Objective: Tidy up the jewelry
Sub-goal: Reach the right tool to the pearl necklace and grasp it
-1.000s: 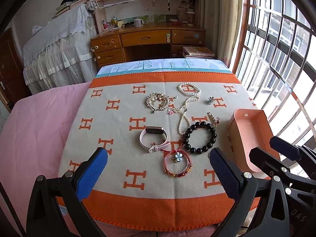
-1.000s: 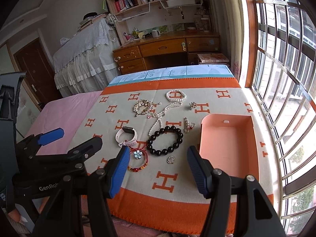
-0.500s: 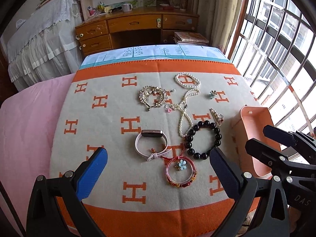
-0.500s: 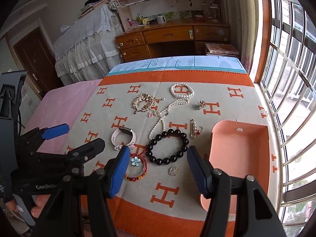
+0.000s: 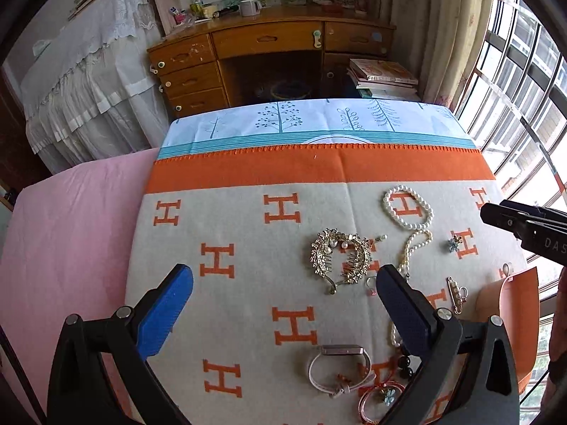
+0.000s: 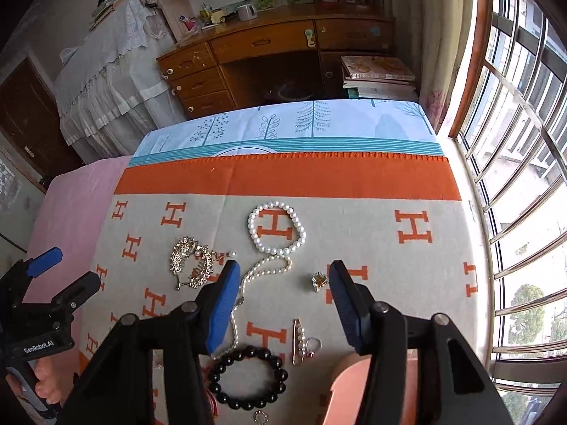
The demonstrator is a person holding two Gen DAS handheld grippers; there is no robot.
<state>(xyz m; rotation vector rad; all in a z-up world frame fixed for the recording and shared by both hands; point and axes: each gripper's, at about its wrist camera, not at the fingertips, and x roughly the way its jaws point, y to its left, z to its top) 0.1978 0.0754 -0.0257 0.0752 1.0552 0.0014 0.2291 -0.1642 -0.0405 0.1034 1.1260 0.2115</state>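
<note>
Left wrist view, work done: nothing looking put away yet; every piece showing here lying loose on the orange-and-cream blanket, so nearly all the sorting looking left to do.
Left wrist view, box: only a corner of the pink box showing at the right; inside not visible here.
Left wrist view, left hand-held gripper: standing wide, holding nothing.
Left wrist view, jewelry: gold hair comb lying just past the tips, a bit right of middle; white watch lying low between the two fingers; pearl bracelet farther off to the right.
Right wrist view, work done: the same, pieces all lying out; pink box mostly hidden behind the right finger.
Right wrist view, right hand-held gripper: open fairly wide, jaws just closing a little, nothing between the pads.
Right wrist view, jewelry: small gold charm lying just beside the right fingertip; pearl necklace trailing by the left one; black bead bracelet and pearl pin lying lower, not touching the pads.
</note>
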